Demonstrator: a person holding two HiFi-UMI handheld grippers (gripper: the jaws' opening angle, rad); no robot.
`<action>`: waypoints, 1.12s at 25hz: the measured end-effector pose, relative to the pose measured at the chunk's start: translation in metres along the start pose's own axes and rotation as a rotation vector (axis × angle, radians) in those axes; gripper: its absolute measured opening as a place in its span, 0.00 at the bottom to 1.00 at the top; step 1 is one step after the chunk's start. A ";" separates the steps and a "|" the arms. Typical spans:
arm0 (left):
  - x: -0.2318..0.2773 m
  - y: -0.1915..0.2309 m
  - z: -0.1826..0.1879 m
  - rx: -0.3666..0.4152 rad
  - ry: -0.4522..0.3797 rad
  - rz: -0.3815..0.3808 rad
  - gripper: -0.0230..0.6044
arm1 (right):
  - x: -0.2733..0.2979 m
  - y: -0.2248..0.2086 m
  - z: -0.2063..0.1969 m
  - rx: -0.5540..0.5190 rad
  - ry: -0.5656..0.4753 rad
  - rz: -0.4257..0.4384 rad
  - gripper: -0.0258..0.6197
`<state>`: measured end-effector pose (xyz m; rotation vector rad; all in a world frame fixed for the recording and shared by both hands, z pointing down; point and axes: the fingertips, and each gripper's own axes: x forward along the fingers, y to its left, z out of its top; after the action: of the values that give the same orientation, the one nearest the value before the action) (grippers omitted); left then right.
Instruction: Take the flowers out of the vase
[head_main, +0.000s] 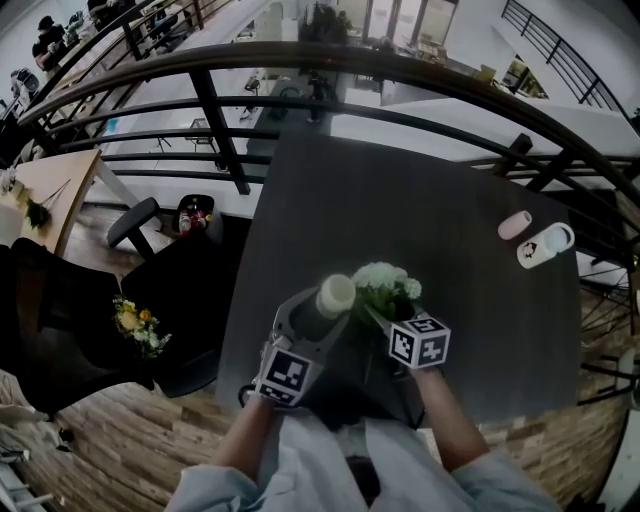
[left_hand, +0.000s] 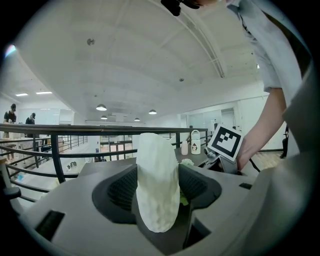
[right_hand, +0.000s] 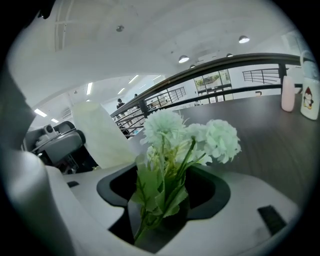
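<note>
The cream vase sits between the jaws of my left gripper, which is shut on its body with both pads against it. The white-green flowers lie just right of the vase's mouth, outside it. Their stems and leaves run down the gap of my right gripper. Its jaws stand wide, with room on either side of the stems, and the pads do not press on them. In the right gripper view the vase rises at the left. The stem ends are hidden.
Both grippers hover over the near part of a dark table. A pink bottle and a white bottle lie at its right side. A black railing runs behind. A black chair with another bouquet stands at left.
</note>
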<state>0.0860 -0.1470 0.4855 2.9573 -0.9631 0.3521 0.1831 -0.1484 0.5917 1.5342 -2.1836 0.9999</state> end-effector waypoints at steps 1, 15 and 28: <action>0.000 0.000 -0.001 0.007 -0.002 0.000 0.44 | -0.002 0.000 -0.001 0.001 0.005 0.000 0.48; 0.001 0.001 -0.003 0.007 -0.004 -0.002 0.44 | -0.021 0.000 -0.002 -0.297 0.077 -0.110 0.52; 0.002 0.000 -0.001 -0.008 0.005 -0.005 0.44 | -0.034 0.002 0.026 -0.333 -0.002 -0.135 0.56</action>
<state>0.0879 -0.1481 0.4868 2.9496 -0.9543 0.3554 0.1981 -0.1416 0.5521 1.4972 -2.0864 0.5591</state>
